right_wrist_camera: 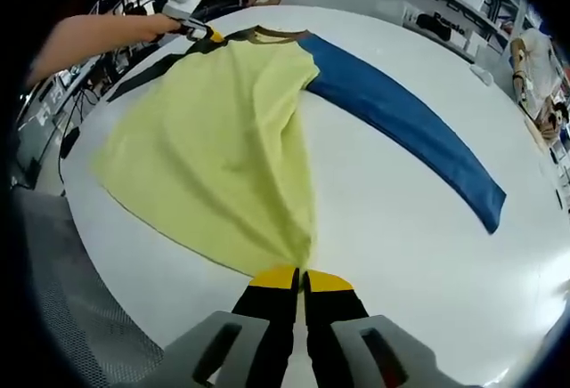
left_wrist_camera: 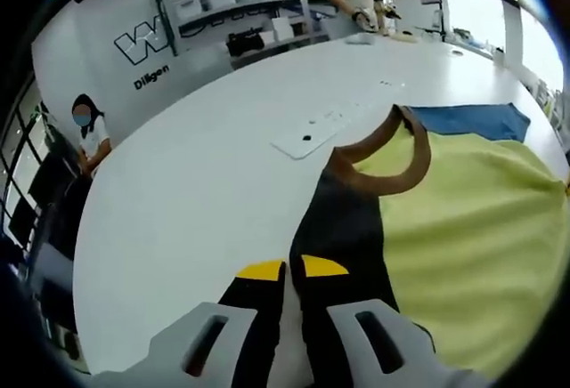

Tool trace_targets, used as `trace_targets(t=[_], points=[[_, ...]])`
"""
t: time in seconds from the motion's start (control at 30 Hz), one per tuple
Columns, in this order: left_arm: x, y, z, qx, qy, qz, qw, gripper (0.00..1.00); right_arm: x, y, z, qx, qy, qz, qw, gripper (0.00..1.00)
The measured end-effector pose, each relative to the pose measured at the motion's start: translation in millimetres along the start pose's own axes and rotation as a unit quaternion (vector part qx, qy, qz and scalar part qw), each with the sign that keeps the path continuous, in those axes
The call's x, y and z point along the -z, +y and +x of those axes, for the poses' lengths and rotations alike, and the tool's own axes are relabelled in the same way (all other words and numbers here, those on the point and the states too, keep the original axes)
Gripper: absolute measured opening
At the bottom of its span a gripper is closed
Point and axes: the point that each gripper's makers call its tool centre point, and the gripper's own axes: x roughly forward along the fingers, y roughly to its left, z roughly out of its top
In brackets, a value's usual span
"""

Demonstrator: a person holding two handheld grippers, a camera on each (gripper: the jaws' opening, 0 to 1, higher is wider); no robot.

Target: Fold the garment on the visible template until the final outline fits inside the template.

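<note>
The left gripper (left_wrist_camera: 293, 269) has its jaws clenched on the dark sleeve (left_wrist_camera: 343, 228) of the long-sleeved shirt (left_wrist_camera: 472, 246), just below the brown collar (left_wrist_camera: 392, 152). The right gripper (right_wrist_camera: 301, 277) has its jaws clenched on the yellow-green hem, which gathers into a point at them. The shirt lies spread on the white surface (right_wrist_camera: 374, 228), its blue sleeve (right_wrist_camera: 410, 125) stretched out flat toward the far edge. A white template sheet (left_wrist_camera: 343, 117) lies beyond the collar. People stand past the surface.

Lab or workshop around me: large white worktable (left_wrist_camera: 205, 183), storage shelving (left_wrist_camera: 240, 5) with bins, logo on wall (left_wrist_camera: 142, 41), staff nearby.
</note>
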Motion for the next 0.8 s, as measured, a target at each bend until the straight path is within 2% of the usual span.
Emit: trace_targets(t=[0.1, 0.17, 0.3, 0.43, 0.57, 0.63, 0.8], points=[[-0.1, 0.4, 0, -0.001, -0.001, 0.0, 1.0, 0.08, 4.4, 6, -2, -0.014, 0.016, 0.011, 0.9997, 0.0], [-0.5, -0.2, 1, 0.0, -0.002, -0.001, 1.0, 0.07, 3.9, 8, -2, -0.012, 0.014, 0.001, 0.9998, 0.0], [-1.3, -0.4, 1, -0.001, -0.004, -0.003, 1.0, 0.07, 4.9, 12, -2, -0.03, 0.024, 0.014, 0.9992, 0.0], [-1.7, -0.8, 2, 0.0, -0.005, -0.003, 1.0, 0.07, 5.0, 11, -2, -0.03, 0.021, 0.015, 0.9992, 0.0], [-1.6, 4.1, 2, -0.008, -0.005, -0.013, 0.9999, 0.13, 5.0, 11, -2, -0.029, 0.02, 0.011, 0.9993, 0.0], [-0.7, 10.3, 1, -0.021, -0.003, -0.034, 0.9992, 0.19, 5.0, 11, -2, -0.028, 0.021, 0.01, 0.9993, 0.0], [0.3, 9.2, 1, -0.017, -0.006, -0.047, 0.9988, 0.19, 4.8, 11, -2, -0.028, 0.02, 0.011, 0.9993, 0.0]])
